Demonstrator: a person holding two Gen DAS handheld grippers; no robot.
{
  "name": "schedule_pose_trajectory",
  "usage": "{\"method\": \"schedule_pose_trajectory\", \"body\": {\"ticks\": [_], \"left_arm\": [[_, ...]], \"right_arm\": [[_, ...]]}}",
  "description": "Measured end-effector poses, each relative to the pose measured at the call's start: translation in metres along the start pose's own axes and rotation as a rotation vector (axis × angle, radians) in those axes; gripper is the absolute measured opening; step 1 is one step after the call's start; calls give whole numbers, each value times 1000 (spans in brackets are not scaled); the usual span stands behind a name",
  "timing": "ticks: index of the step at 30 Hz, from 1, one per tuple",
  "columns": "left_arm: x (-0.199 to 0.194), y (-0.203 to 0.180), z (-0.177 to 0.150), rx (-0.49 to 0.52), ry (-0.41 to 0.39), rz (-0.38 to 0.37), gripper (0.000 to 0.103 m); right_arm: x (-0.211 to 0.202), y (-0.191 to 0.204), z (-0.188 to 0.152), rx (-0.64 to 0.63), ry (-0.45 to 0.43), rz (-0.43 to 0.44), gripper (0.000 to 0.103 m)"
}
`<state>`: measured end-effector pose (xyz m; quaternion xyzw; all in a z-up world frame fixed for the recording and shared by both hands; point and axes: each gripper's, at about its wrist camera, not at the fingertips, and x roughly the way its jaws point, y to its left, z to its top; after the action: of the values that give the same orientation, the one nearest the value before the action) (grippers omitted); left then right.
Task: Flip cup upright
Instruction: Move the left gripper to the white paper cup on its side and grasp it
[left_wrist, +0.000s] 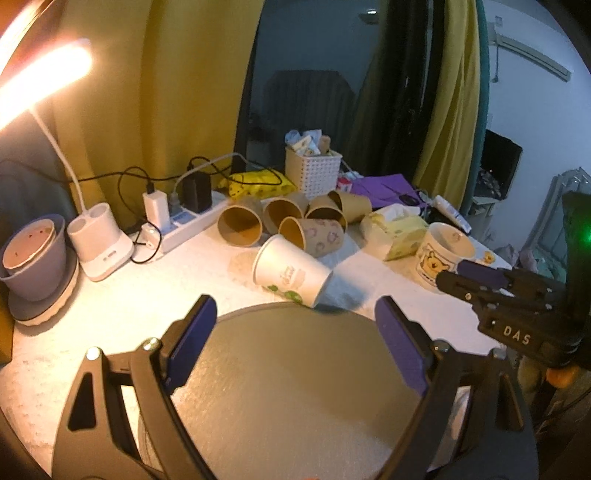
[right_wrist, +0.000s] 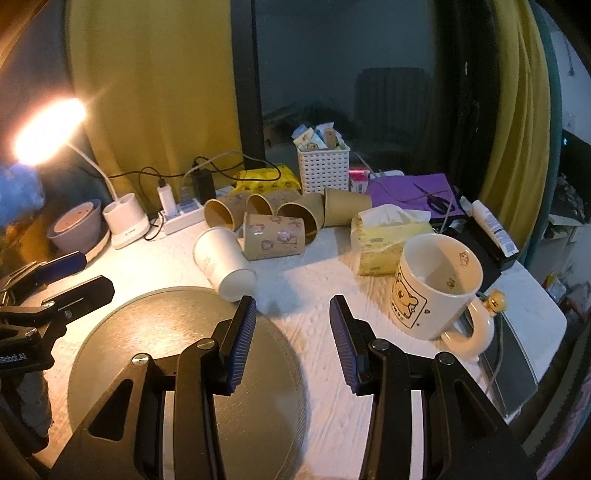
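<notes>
White paper cup (left_wrist: 291, 272) on its side by round tray (left_wrist: 295, 369), left hand-held gripper (left_wrist: 295, 314) and right hand-held gripper (right_wrist: 291, 310) both wide, empty.

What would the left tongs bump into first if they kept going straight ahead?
Most likely the white paper cup, lying on its side just past the round grey tray. The left tongs are open and aimed about at it, though depth is hard to judge in this fisheye view.
</notes>
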<state>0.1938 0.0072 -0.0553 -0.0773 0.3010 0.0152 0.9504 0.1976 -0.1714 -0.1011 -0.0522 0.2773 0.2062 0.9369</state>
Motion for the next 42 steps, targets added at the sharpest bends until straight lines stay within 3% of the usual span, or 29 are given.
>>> {"method": "schedule_pose_trajectory", "body": {"ticks": [21, 27, 32, 42], "left_arm": [[117, -8, 28, -136, 155, 19, 89], [150, 4, 32, -255, 217, 23, 89], [166, 15, 24, -343, 267, 17, 88], [182, 11, 18, -354, 303, -24, 88]], "right_arm": [[89, -46, 21, 11, 45, 47, 44], [104, -53, 26, 19, 42, 65, 44], [111, -58, 30, 20, 36, 78, 44], [117, -58, 33, 14, 36, 93, 44]]}}
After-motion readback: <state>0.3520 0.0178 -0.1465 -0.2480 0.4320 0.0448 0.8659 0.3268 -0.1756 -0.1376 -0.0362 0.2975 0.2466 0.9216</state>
